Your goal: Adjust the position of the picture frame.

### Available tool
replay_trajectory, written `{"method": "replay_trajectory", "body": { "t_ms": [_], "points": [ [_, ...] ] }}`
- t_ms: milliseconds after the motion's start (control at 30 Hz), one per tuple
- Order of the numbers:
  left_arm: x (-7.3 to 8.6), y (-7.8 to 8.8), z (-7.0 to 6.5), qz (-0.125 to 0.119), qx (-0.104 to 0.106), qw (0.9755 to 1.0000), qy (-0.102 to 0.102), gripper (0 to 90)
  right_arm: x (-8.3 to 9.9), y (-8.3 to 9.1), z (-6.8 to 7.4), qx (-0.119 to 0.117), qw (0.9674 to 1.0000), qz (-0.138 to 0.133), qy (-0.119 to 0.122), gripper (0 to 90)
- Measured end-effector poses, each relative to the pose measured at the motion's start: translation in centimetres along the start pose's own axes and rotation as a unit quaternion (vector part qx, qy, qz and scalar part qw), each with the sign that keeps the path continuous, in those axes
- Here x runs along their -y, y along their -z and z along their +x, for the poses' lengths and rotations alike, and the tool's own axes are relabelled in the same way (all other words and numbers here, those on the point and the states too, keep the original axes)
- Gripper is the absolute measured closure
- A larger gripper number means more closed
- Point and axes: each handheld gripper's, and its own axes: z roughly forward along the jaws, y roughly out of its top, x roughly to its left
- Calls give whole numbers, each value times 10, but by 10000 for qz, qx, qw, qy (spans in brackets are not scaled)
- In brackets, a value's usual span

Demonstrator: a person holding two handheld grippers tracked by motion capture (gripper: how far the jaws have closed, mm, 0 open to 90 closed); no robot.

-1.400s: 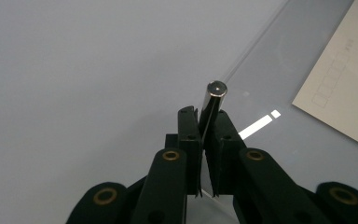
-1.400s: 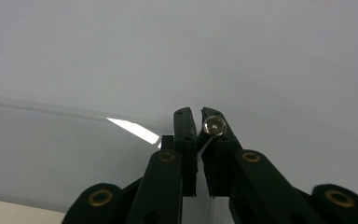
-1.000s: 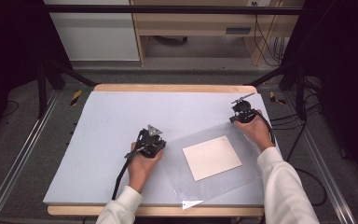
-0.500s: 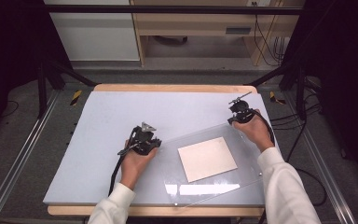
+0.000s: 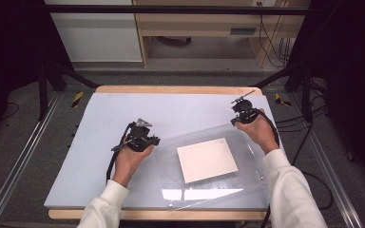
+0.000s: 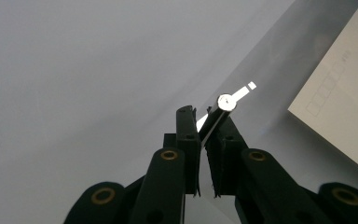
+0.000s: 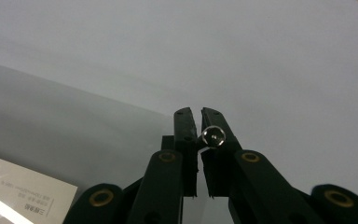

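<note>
My left gripper (image 5: 148, 139) clamps the near-left corner of a clear acrylic sheet (image 5: 247, 190), glossy and flat, its edge pinched between my nearly closed black jaws beside a small shiny stud (image 6: 225, 101). Under the sheet lies a pale square card (image 5: 207, 159) with faint print. All of it sits over a matte grey-blue table mat (image 5: 100, 123). My right gripper (image 5: 241, 115) pinches the far-right corner, jaws almost together on the edge, beside a round metal stud (image 7: 213, 136)
</note>
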Motion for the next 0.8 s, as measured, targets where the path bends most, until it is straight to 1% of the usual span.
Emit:
{"method": "replay_trajectory", "body": {
  "t_ms": [33,100,233,300,367,433,500,533,567,633,700,733,767,800],
  "points": [
    [-1,0,1,-5,19,10000,10,826,-1,1,2,7,10000,14,-89,855],
    [-3,3,4,17,33,10000,-38,826,-1,3,4,31,10000,18,-65,855],
    [-7,5,11,58,146,9999,-67,825,-2,7,8,42,9999,-8,-133,855],
    [-10,7,14,114,135,9997,-150,825,-1,7,10,54,9999,-20,-150,855],
    [-12,9,16,144,146,9995,-223,825,0,8,13,46,9997,-26,-228,855],
    [-14,10,20,167,176,9994,-266,824,0,8,14,29,9998,-46,-209,855],
    [-15,11,23,166,209,9992,-282,825,0,9,17,56,9996,-38,-264,855],
    [-15,11,25,173,235,9992,-289,824,0,9,18,77,9997,-50,-221,855],
    [-15,12,28,176,251,9991,-287,824,-1,10,20,85,9996,-41,-269,855],
    [-15,14,32,145,294,9991,-275,823,-2,13,24,77,9996,-50,-280,855],
    [-15,16,34,134,280,9991,-304,822,-2,14,27,105,9996,-74,-251,855],
    [-15,18,36,144,289,9989,-335,823,-2,14,29,102,9995,-76,-277,855],
    [-14,19,36,127,293,9990,-304,821,-2,15,31,104,9995,-88,-281,855],
    [-15,19,38,133,285,9989,-336,820,-2,16,32,88,9995,-88,-307,855]
  ]
}}
